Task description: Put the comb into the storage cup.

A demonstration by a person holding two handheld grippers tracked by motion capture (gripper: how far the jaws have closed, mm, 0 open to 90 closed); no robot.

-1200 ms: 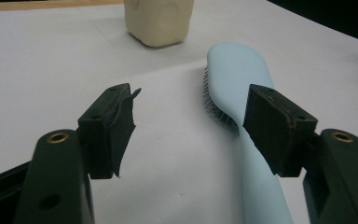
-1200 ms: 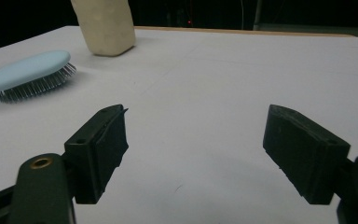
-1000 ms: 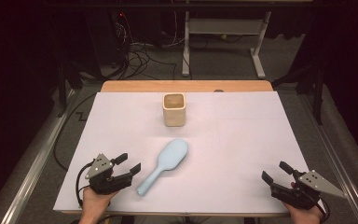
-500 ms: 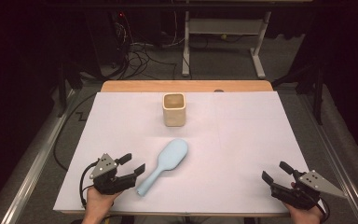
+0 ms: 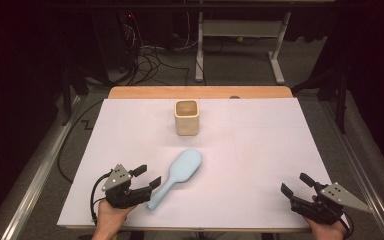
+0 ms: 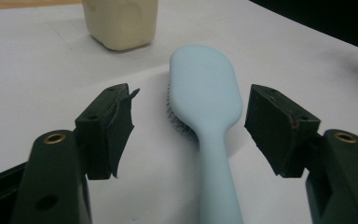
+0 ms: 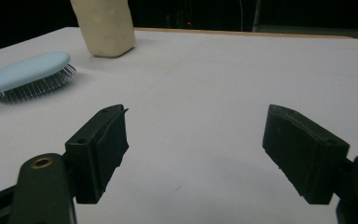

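change: left gripper (image 5: pixel 147 176) has edged closer to the hairbrush (image 5: pixel 177 175), jaws spread astride its handle, not pinching | brush: bristles down, near table's (image 5: pixel 260 135) front-left | right gripper (image 5: pixel 296 183): spread, empty, unmoved | next: likely clamp the handle

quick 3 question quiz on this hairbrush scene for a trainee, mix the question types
1. True or false: the left tool is already clamped on the hairbrush handle.
2. Which way do the hairbrush's bristles face? A) up B) down onto the table C) toward the cup
3. Fill in: beyond the brush head stands a cream ____.

Key
1. False: the jaws stand open on either side of the handle, not touching it.
2. B
3. cup
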